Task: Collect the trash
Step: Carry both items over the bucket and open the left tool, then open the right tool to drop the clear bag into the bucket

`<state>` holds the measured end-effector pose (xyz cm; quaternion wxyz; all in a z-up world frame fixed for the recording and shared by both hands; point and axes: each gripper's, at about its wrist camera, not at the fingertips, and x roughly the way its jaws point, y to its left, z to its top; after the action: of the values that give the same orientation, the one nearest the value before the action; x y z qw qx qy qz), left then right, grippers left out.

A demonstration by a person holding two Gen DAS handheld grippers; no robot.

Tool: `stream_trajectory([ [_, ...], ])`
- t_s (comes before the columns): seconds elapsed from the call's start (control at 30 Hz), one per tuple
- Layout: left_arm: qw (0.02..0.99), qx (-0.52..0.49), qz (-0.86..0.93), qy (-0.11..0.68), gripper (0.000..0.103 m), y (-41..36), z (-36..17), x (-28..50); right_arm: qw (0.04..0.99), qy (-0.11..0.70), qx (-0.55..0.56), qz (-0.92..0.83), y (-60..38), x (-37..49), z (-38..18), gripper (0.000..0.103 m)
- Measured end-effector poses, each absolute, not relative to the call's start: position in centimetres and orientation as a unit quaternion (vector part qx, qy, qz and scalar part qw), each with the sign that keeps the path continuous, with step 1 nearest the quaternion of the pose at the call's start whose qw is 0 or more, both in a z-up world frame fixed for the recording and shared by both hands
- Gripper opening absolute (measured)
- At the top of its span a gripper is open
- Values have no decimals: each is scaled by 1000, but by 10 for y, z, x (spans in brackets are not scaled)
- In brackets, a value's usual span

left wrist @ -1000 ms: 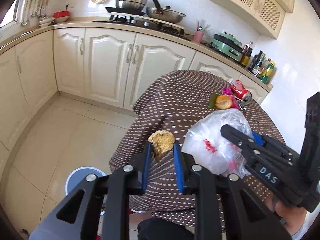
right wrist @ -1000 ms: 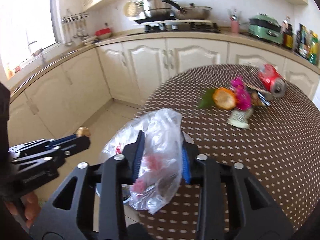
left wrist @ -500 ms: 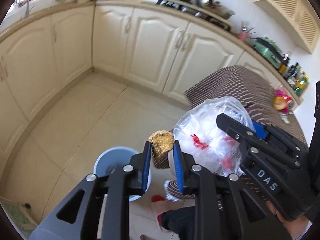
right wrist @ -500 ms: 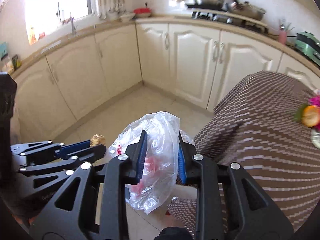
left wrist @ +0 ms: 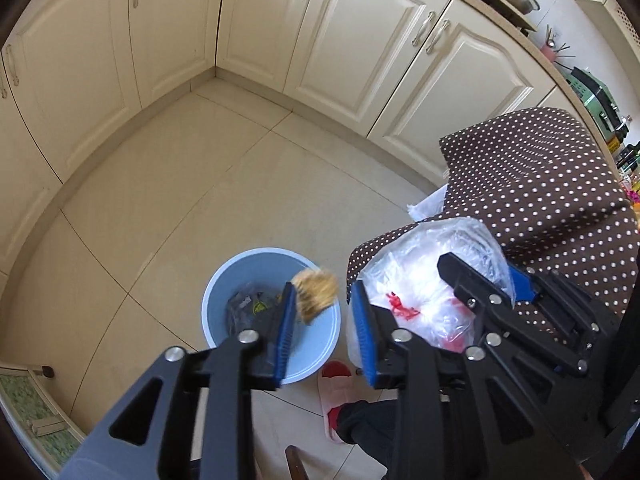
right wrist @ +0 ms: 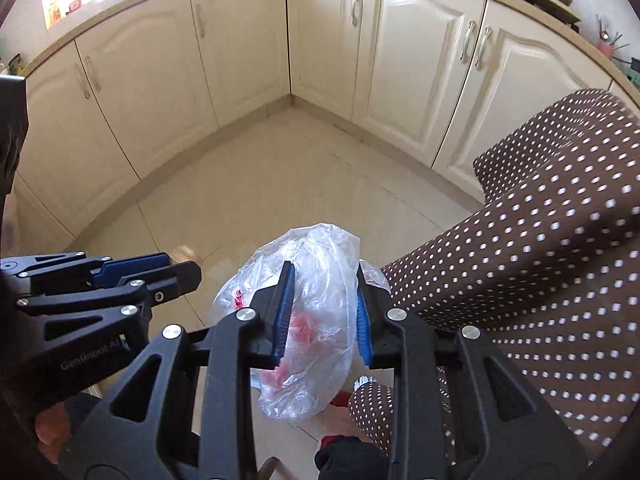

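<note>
One blue bin (left wrist: 320, 344) stands on the tiled floor (left wrist: 208, 200), and everything else is placed from it. Inside the bin lies dark crumpled rubbish (left wrist: 248, 308) with a scrap of yellow in it; how many pieces there are cannot be told. Directly above the bin's right side is one brown, crumbly lump of food (left wrist: 316, 294), blurred, touching the inner face of the left gripper's (left wrist: 326, 308) left finger but well apart from the right finger; the jaws stand wide, and whether the lump is still stuck there or falling cannot be told. Just right of the bin, above the floor, hangs one clear plastic bag (right wrist: 316, 312) with red shapes showing through it, pinched between the two blue pads of the right gripper (right wrist: 322, 312), whose jaws are narrowed onto it. Right of the bin is one table under a brown cloth with white dots (left wrist: 540, 184), its hem hanging near the bag. Below the bin's right edge sits one red and white slipper (left wrist: 336, 392) on the floor. Behind the bin, cream cupboards (left wrist: 360, 40) line two walls and meet in a corner.
</note>
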<state>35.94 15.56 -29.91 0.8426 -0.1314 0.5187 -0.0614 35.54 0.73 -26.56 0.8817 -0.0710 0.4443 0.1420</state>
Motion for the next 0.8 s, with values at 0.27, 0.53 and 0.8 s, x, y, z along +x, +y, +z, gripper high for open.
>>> stream_trajectory([
  [0.27, 839, -128, -43, 527, 51, 160, -312, 367, 872, 464, -69, 142, 11, 373, -285, 27],
  [0.53, 838, -135, -30, 527, 51, 171, -313, 366, 868, 470, -63, 148, 14, 384, -293, 27],
  [0.8, 837, -143, -18, 528, 51, 180, -315, 362, 869, 466, -46, 159, 19, 389, -291, 31],
])
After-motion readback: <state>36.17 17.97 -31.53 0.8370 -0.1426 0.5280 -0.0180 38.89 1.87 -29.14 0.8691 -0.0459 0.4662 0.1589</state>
